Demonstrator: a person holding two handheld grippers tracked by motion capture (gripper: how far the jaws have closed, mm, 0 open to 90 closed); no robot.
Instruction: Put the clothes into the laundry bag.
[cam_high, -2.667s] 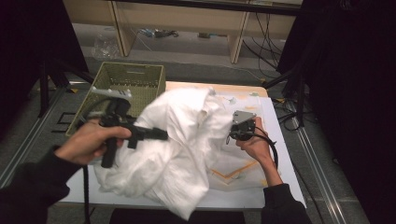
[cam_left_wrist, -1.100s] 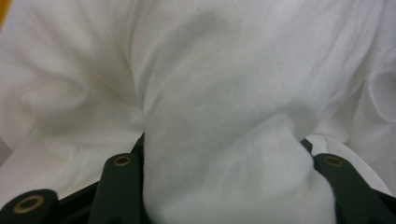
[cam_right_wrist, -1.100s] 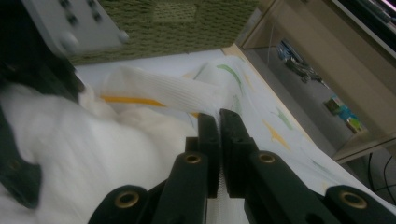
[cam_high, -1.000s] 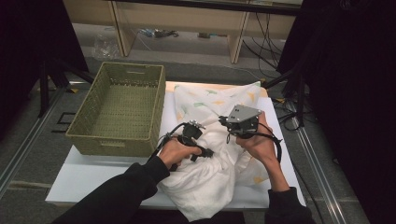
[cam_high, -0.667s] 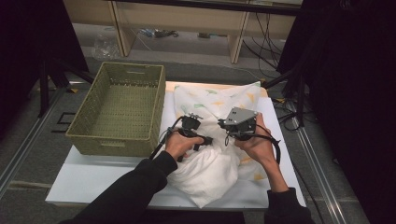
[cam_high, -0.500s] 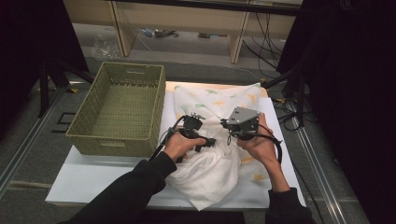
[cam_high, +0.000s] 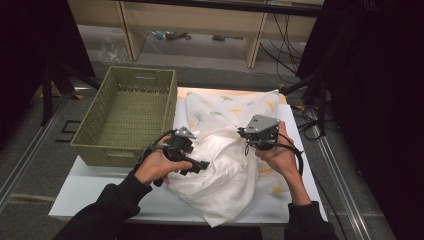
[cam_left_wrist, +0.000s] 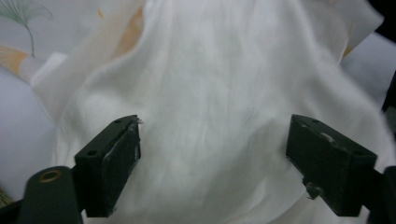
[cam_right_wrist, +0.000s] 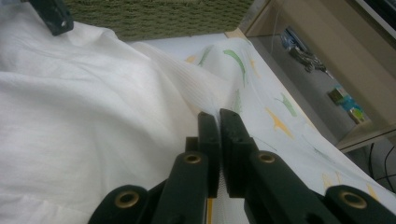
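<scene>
Nearest the person, a loose corner of the white cloth (cam_high: 225, 170) is hanging toward the near edge of the table (cam_high: 85, 192), while the bulk of it is lying bunched in the middle, between the two hands. The left hand (cam_high: 159, 167) is holding the left gripper (cam_high: 200, 164) low against the left side of that heap. A few seconds ago this gripper was lifted over by the basket with the cloth spread wide and billowing; now it is pressing in at the centre, and the heap is looking tighter and smaller than before. In the left gripper view its jaws are standing wide apart with the white folds (cam_left_wrist: 210, 121) lying between them, not pinched.

A little farther in, the right hand (cam_high: 280, 155) is holding the right gripper (cam_high: 246, 134) at the right side of the heap, much where it was a second ago. In the right gripper view its jaws are drawn together on a ridge of the cloth (cam_right_wrist: 187, 100); the fabric seems to be running into the narrow slit, though the bite itself is hard to make out.

Beyond both grippers, the printed part of the cloth (cam_high: 230, 105) is lying flat toward the far edge. At the far left, the green woven basket (cam_high: 100, 135) is standing empty, just beside the cloth. Judging by the gathering so far, the cloth is probably being bundled, perhaps for the basket, and the open left gripper would need to close on a fold first.
</scene>
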